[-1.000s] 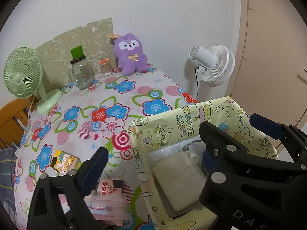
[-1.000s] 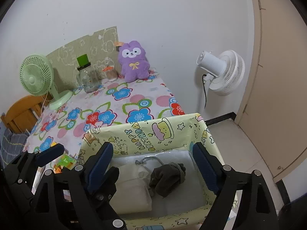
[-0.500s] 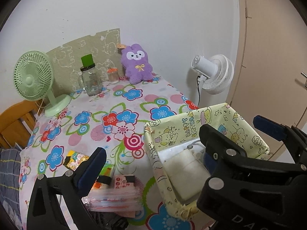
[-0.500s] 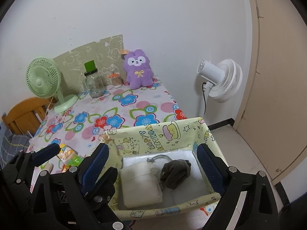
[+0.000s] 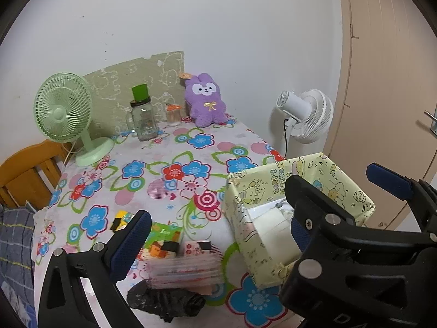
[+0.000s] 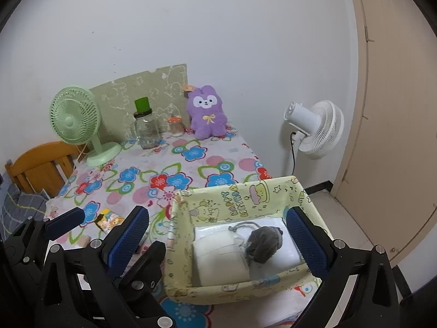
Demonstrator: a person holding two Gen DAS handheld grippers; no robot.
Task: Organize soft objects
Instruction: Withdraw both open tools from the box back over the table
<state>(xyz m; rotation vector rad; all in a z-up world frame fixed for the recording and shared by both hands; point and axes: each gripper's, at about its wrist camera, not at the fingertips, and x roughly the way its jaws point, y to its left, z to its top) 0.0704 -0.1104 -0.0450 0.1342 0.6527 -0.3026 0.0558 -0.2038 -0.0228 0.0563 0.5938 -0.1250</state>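
Right gripper (image 6: 218, 235) is hovering over the near table edge with its fingers spread wide, jaws having just been opening further, nothing pinched; the yellow printed box (image 6: 237, 199) is sitting under the gap between the blue pads, not touched. Left gripper (image 5: 215, 235) is hanging just left of it, fingers also wide apart and holding nothing, its right finger hidden behind the right gripper's black frame. Below the left gripper a black crumpled item (image 5: 166, 302) is lying at the table's near edge, touching a blurred pink packet stack (image 5: 185, 269), with small colourful cartons (image 5: 164, 235) just beyond. Inside the box a folded white cloth (image 6: 221, 257) is lying on the left, a dark grey knitted piece (image 6: 263, 242) resting beside it on the right, both on a white liner. The floral tablecloth (image 6: 174, 164) is covering the table. At the far end a green desk fan (image 6: 73, 117), a glass jar (image 6: 146, 131) with a green cap, a small orange-lidded jar (image 6: 175, 125) and a purple plush bunny (image 6: 207, 112) are standing against the wall. A white fan (image 6: 314, 128) is standing off the table's right side.
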